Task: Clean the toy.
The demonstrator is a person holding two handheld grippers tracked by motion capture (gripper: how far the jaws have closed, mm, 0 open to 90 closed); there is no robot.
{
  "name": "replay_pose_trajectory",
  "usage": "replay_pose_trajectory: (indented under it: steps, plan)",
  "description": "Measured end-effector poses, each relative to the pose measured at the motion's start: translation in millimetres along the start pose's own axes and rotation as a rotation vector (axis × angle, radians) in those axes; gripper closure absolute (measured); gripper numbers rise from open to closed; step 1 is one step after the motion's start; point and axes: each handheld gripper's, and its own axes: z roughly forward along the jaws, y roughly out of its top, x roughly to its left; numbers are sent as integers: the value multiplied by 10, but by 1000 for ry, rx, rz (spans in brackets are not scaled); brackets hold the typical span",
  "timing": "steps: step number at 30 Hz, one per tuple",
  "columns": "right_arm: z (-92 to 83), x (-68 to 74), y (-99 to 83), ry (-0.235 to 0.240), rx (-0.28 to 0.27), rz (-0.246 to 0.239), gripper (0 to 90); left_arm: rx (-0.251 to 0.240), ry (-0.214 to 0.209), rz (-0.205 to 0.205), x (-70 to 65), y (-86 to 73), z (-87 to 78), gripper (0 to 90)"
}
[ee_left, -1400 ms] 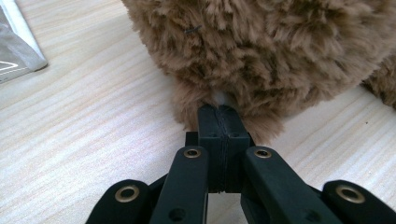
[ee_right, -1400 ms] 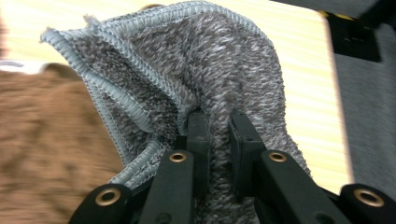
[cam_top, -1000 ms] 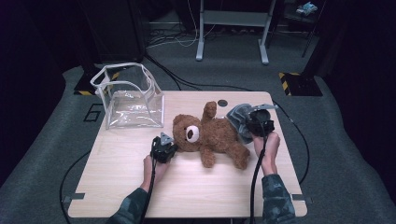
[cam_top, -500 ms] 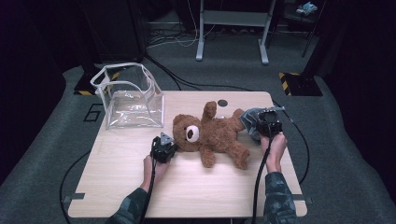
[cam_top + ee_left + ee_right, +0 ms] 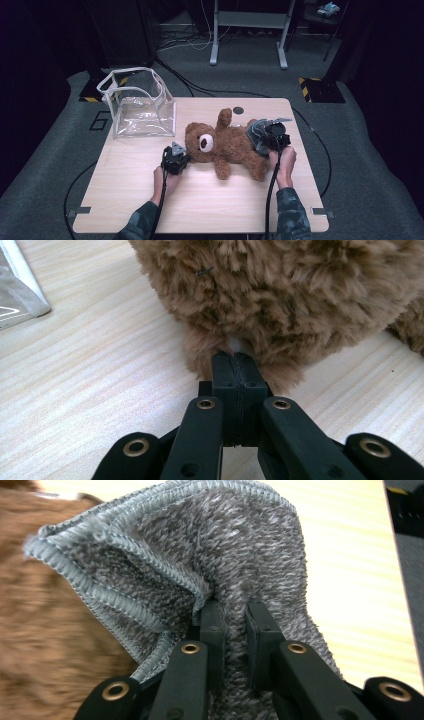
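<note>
- Lying on its back mid-table, the brown teddy bear is pinned by the left gripper, clenched on fur at its head, steadying it.
- The right gripper pinches a grey knitted cloth at the bear's legs, likely to dress it.

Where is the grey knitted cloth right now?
In the high view the grey knitted cloth lies at the table's right side, over the brown plush teddy bear's lower end; the right gripper pinches a fold of it.
</note>
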Motion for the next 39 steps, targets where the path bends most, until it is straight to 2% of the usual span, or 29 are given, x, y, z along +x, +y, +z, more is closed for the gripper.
replay_pose_trajectory:
  steps: [2, 4, 6, 9, 10, 11, 12, 13, 17, 21, 22, 23, 24, 27, 30, 31, 33, 34, 35, 36, 37, 39]
  plan:
    - [-48, -34, 2, -7, -8, 4, 807, -1, 0, -2, 0, 0, 1, 897]
    - [-181, 6, 23, 0, -36, -12, 807, 0, 0, 0, 0, 0, 0, 897]
    - [-331, 98, 59, 28, -77, -55, 807, -1, 0, -2, -1, 0, 1, 897]
    - [-537, 388, 135, 89, -109, -118, 807, 0, -2, -2, 3, 0, -1, 896]
    - [-537, 388, 135, 89, -109, -118, 807, 0, -2, -2, 3, 0, -1, 896]
    - [-595, 605, 179, 132, -121, -162, 806, -1, -6, -6, 6, -1, -1, 895]
    - [-595, 605, 179, 132, -121, -162, 806, -1, -6, -6, 6, -1, -1, 895]
    - [-620, 829, 219, 172, -129, -201, 806, -2, -9, -10, 10, -2, 0, 895]
    - [-554, 1280, 301, 225, -115, -277, 805, 6, -16, -7, 24, -1, -7, 894]
    - [-431, 1646, 370, 270, -116, -355, 804, -5, -22, -24, 22, -5, 0, 894]
    - [-431, 1646, 370, 270, -116, -355, 804, -5, -22, -24, 22, -5, 0, 894]
    - [-356, 1786, 396, 277, -108, -388, 804, 1, -26, -26, 24, -1, -5, 895]
    - [-325, 1847, 397, 276, -92, -376, 804, 1, -26, -26, 24, -1, -5, 894]
    - [-245, 1937, 381, 285, -78, -377, 805, -3, -27, -35, 24, -3, -1, 895]
    - [-271, 1953, 328, 299, -75, -371, 806, -5, -24, -32, 31, -3, 1, 895]
    - [-283, 1949, 307, 309, -72, -375, 807, 10, -26, -13, 46, -1, -10, 895]
    - [-294, 1928, 259, 330, -81, -379, 807, 2, -29, -19, 48, -3, -6, 895]
    - [-308, 1918, 230, 339, -72, -370, 808, 22, -29, 3, 68, 1, -19, 895]
    - [-308, 1908, 206, 354, -80, -365, 808, -20, -23, -53, 33, -3, 11, 895]
    - [-312, 1903, 177, 365, -78, -357, 808, -21, -25, -58, 30, -4, 12, 895]
    - [-309, 1893, 149, 373, -73, -368, 809, -1, -29, -41, 44, -4, -1, 895]
    - [-287, 1896, 88, 378, -66, -371, 810, 9, -30, -36, 55, -3, -10, 894]
